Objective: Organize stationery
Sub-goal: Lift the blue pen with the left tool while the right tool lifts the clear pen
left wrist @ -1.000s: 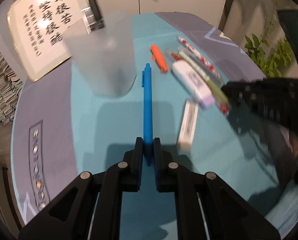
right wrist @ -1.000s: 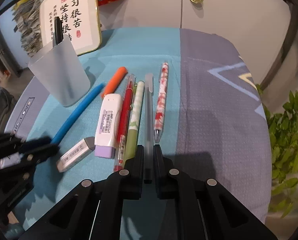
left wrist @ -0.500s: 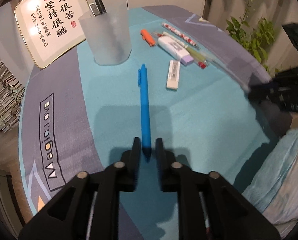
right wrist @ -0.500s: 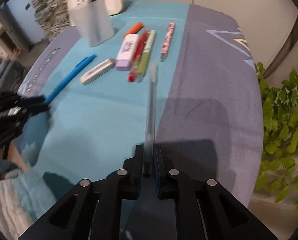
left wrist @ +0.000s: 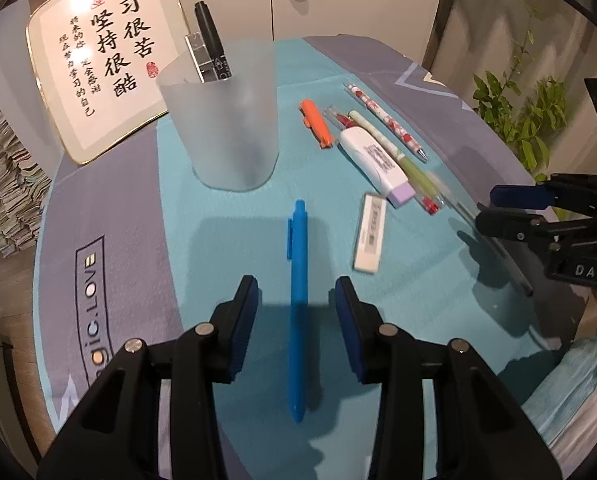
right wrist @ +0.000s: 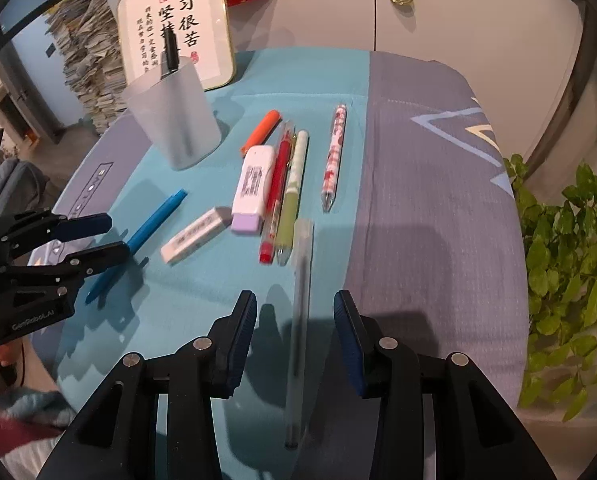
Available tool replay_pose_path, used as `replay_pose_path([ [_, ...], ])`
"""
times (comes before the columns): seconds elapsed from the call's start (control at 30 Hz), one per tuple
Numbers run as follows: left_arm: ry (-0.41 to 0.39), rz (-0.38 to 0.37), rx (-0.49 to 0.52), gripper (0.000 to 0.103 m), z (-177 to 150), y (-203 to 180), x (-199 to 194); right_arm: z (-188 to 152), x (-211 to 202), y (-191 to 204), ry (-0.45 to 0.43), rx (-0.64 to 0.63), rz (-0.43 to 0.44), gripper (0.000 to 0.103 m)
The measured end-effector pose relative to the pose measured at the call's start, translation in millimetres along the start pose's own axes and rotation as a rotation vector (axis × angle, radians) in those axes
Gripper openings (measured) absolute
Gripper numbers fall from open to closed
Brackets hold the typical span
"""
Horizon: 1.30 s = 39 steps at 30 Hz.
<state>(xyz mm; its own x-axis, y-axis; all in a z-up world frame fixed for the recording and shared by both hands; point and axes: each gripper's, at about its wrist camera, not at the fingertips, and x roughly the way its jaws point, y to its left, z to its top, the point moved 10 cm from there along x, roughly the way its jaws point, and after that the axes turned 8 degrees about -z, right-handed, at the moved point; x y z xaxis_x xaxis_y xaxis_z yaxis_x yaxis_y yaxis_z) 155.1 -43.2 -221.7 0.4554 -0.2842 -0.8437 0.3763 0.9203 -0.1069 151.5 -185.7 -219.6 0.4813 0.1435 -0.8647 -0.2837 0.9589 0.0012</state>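
A blue pen [left wrist: 298, 300] lies loose on the teal cloth between the jaws of my left gripper [left wrist: 295, 284], which are opening; the pads do not touch it. My right gripper [right wrist: 294, 296] is opening too, with a clear pen [right wrist: 300, 320] lying free between its jaws. A frosted cup [left wrist: 234, 128] holding a black marker [left wrist: 210, 40] stands beyond the blue pen. Right of the cup lie an orange marker [left wrist: 316, 124], a white correction tape [left wrist: 374, 160], an eraser [left wrist: 370, 240] and a floral pen [left wrist: 386, 120].
A framed calligraphy board [left wrist: 98, 60] leans behind the cup. A leafy plant [right wrist: 570, 240] stands past the table's right edge, and a stack of papers [right wrist: 86, 60] past its left. The grey cloth [right wrist: 430, 200] covers the table's right side.
Both grippers were shut on their pens and now stand open. The blue pen and the clear pen have been let go between the jaws.
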Motion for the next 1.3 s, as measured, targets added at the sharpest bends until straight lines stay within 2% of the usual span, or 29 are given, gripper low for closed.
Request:
replay_pose_path([
  [0.47,0.048,0.005,0.021,0.036,15.7,2.4,28.7,20.2,28.5,-2.8,0.038,-0.032,-0.051,0.04],
  [0.63,0.056,-0.001,0.016,0.035,19.4,4.9,33.2,24.4,35.8,-1.5,0.052,-0.041,-0.051,0.035],
  [0.7,0.055,0.001,0.017,0.034,20.7,5.8,33.4,27.1,37.8,-2.5,0.051,-0.046,-0.061,0.027],
  [0.77,0.054,-0.004,0.021,0.028,21.9,5.2,34.1,28.7,38.7,-3.6,0.051,-0.047,-0.072,0.019],
  [0.8,0.053,-0.01,0.024,0.025,23.2,3.8,34.9,29.9,39.1,-4.7,0.05,-0.045,-0.072,0.019],
  [0.87,0.052,-0.021,0.042,0.012,24.6,0.4,35.5,32.1,39.1,-5.4,0.041,-0.022,-0.054,0.018],
  [0.97,0.055,-0.03,0.04,0.011,26.3,-1.1,36.3,38.5,30.8,-8.5,-0.013,0.017,-0.038,0.018],
  [1.03,0.045,-0.041,0.024,0.011,26.6,-0.7,31.2,41.8,21.8,-9.4,-0.04,0.028,-0.032,0.011],
  [1.3,-0.072,-0.045,0.02,0.011,34.1,-4.1,-16.3,42.2,-11.2,-13.3,-0.107,0.054,-0.032,0.011],
])
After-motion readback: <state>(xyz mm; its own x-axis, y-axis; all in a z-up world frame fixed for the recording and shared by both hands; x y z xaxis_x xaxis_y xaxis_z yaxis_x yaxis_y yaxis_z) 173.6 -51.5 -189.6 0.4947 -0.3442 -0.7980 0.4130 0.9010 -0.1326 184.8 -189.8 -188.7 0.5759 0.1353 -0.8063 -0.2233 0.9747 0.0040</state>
